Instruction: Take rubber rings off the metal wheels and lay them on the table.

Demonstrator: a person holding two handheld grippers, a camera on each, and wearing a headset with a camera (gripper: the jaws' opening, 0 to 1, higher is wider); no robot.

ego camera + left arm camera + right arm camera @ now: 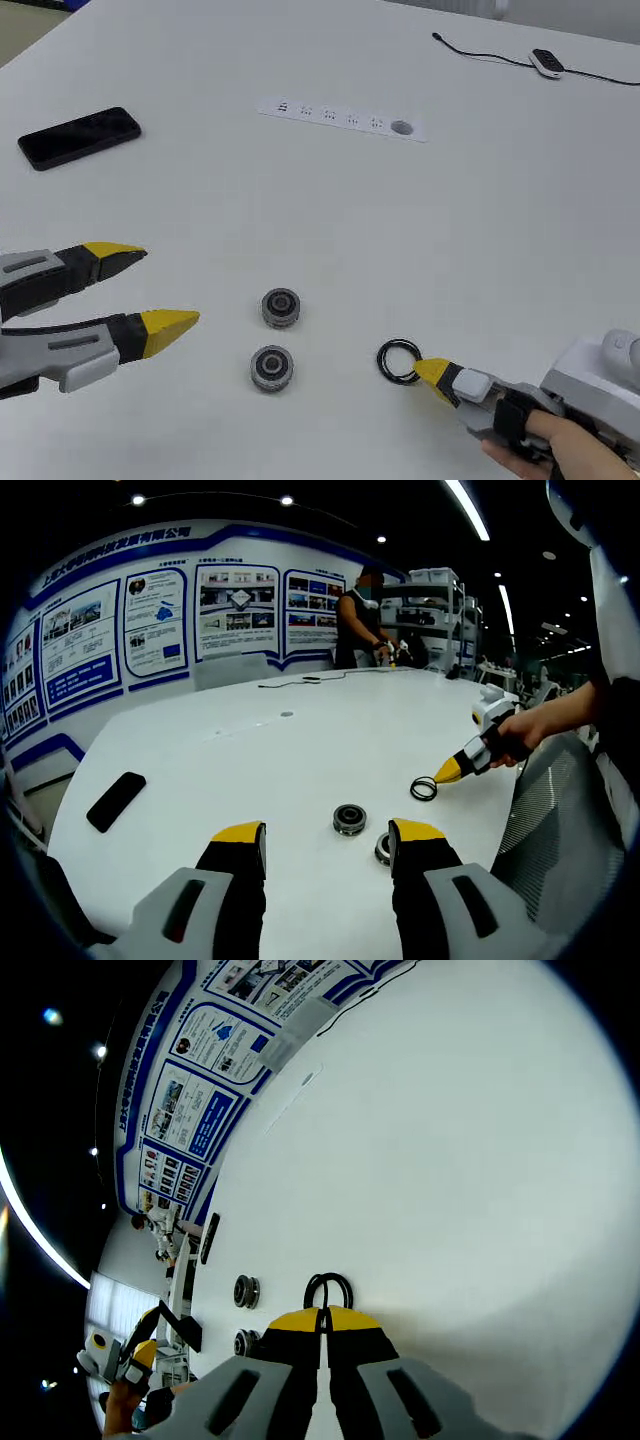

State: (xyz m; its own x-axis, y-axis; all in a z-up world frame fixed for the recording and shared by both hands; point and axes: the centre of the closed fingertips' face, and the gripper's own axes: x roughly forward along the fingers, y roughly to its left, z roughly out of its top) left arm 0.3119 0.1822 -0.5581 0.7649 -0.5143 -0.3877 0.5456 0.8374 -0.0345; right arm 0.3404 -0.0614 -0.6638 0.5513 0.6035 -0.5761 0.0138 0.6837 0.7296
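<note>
**Ring at the table, right claw on it; left claw idle.**

Head view: your right gripper point(425, 369) enters from 4 o'clock, clenched, apparently nipping the near edge of the thin black rubber ring point(399, 361). The ring lies flat on the white table point(300, 210), at 3 o'clock from the far grey metal wheel point(281, 307) and the near grey metal wheel point(272, 367), probably so it sits clear of them. Your left gripper point(168, 288) hovers released at 9 o'clock, likely ready to steady a wheel. Left gripper view: jaws parted, both wheels ahead between them, ring at 2 o'clock. Right gripper view: jaws pressed together, ring at their tips at 12 o'clock.
</note>
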